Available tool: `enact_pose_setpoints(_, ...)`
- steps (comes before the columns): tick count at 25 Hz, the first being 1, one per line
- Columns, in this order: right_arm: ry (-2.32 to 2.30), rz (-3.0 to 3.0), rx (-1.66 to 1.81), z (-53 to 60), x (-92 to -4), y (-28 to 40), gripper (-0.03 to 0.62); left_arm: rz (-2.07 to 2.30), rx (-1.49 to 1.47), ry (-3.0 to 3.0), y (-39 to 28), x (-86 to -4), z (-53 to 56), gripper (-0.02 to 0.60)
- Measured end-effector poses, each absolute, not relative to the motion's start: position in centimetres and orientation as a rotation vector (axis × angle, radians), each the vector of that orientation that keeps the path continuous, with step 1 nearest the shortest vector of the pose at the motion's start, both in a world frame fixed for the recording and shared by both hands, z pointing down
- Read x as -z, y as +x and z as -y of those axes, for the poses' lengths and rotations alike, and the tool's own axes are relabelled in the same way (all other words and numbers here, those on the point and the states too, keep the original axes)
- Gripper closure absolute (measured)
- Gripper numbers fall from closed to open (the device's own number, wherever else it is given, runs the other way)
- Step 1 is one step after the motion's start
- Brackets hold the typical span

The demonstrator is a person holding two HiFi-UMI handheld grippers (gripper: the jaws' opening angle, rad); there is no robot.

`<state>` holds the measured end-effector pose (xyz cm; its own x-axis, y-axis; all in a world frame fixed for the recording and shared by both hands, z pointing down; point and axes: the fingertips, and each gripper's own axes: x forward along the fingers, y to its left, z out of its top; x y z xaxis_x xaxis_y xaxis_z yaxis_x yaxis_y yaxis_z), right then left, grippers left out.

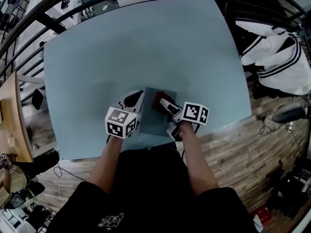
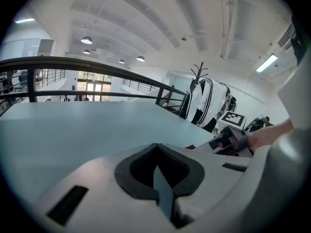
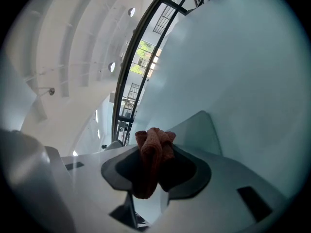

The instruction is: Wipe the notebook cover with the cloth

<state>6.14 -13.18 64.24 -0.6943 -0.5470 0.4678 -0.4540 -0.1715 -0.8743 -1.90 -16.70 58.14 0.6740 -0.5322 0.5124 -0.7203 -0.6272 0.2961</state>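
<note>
Right claw clamps cloth near far edge of notebook — left claw pinches its side, open table beyond

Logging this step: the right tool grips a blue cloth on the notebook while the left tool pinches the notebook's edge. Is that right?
No: the cloth is reddish-brown, not blue, as the right gripper view shows. The right tool does grip it on the notebook, and the left tool pinches the notebook's edge.

Shows a pale blue-grey table on wood-plank floor, black railing behind, round ceiling lamps overhead, seemingly a striped white jacket at right.
</note>
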Motion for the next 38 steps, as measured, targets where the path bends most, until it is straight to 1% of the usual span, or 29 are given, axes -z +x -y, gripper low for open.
enact_pose_setpoints(12, -1.128, -2.024, 2.101, 13.1, -65.4, 1.0, 0.45, 1.028, -0.517, 2.369, -4.7, -58.3, 16.1, 0.591)
enact_pose_setpoints(18, -1.123, -2.043, 2.126, 13.3, -65.8, 0.1, 0.45, 1.03, -0.518, 2.364, -5.0, -58.3, 16.2, 0.591)
enact_pose_setpoints(27, -1.179, -2.065, 2.141, 12.8, -66.6, 0.7, 0.45, 1.028, -0.528, 2.367, -5.1, -58.4, 16.2, 0.591)
enact_pose_setpoints(38, -1.227, -2.022, 2.129, 11.7, -66.8, 3.9, 0.45, 0.994, -0.529, 2.39, -3.1, -58.1, 15.8, 0.591)
